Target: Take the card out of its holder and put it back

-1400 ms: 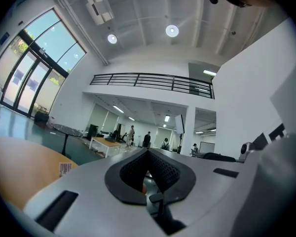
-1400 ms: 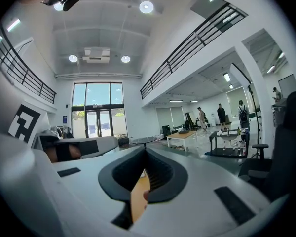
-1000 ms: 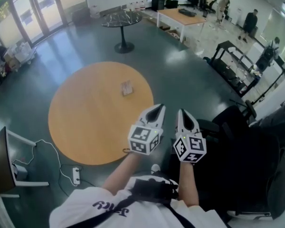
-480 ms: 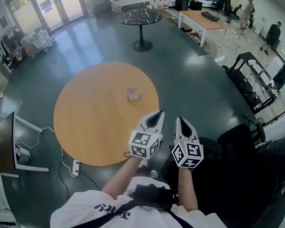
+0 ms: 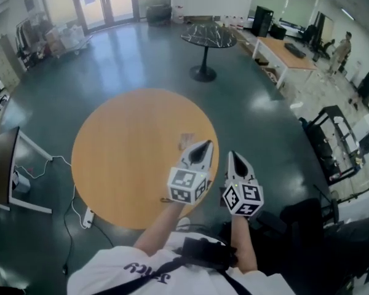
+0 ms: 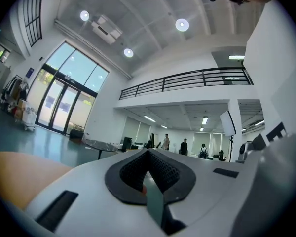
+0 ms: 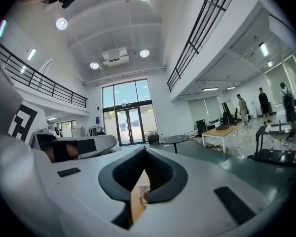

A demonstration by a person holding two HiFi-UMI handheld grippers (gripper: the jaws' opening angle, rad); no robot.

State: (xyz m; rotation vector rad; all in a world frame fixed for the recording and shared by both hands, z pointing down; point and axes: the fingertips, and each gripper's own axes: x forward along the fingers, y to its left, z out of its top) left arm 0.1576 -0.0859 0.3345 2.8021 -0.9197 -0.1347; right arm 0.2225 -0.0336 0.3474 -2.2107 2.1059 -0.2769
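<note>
Item: card holder [image 5: 186, 141], small and pale, lying on the round orange table [image 5: 111, 165], ahead of both tools. I can't make out its long axis or whether the card is inside.
Left gripper [image 5: 205, 144]: jaws clenched, empty; I judge it the nearer, its tip just beside the holder.
Right gripper [image 5: 232, 155]: jaws closed, empty, further right.

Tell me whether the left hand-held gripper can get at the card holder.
Probably yes: the card holder lies just beyond the left hand-held gripper on the bare round table, with nothing between; its jaws are shut.
</note>
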